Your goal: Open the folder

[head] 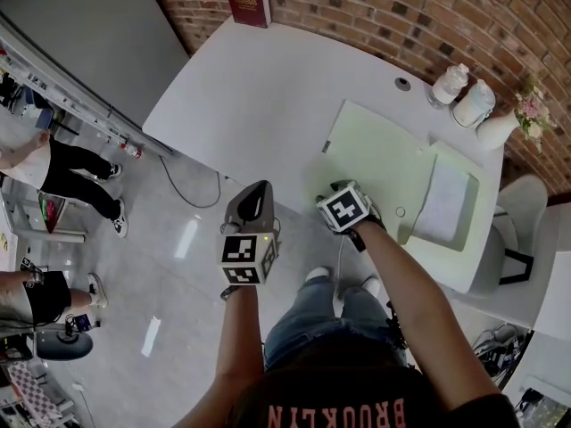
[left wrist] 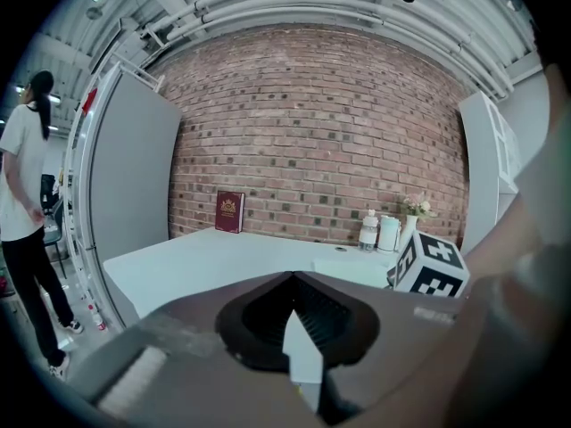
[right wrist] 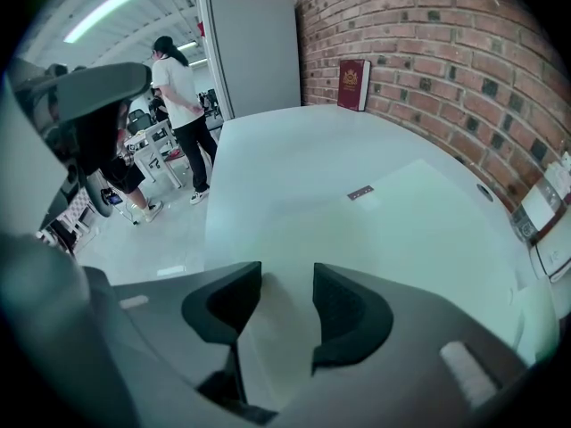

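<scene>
bright, even light; a ceiling strip lamp glows overhead. pale glare patches lie on the floor. both gripper views bulge, with black rims; the left gripper looks soft up close.

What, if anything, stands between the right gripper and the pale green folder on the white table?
Nothing visible does. The right gripper hangs with its fingers apart just over the near edge of the flat pale green folder.
</scene>
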Motion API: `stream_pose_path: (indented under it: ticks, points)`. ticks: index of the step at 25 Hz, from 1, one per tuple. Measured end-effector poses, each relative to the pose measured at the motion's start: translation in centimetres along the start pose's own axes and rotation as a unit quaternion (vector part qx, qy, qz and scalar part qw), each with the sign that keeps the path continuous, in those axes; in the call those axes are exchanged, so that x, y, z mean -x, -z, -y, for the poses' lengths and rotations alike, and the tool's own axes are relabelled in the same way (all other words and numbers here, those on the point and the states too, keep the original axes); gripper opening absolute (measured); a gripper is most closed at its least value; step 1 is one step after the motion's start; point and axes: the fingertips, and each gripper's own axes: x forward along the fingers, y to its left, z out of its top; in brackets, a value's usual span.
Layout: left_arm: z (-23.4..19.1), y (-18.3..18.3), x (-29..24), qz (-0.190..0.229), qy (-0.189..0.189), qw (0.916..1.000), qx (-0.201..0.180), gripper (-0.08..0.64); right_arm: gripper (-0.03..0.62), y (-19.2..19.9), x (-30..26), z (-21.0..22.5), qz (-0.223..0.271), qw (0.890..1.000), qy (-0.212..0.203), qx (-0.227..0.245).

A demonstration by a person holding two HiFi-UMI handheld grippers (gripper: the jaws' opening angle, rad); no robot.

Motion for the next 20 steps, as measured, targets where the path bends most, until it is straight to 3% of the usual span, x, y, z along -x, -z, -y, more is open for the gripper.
stream_pose_path:
  ticks: [10,20]
  points:
    - [1.6,-1.3,-0.7,0.013,0.012,0.9998,-0.008,-0.002,0.16,-0.3,1.3,-0.1,0.028,0.999,0.016,0.0]
    - [2.9,-3.1,0.1,0.036,-0.01,0.9993,0.002,-0.002,0.147,-1.3,5.7,0.9,0.092,0.996,0.014,-0.008]
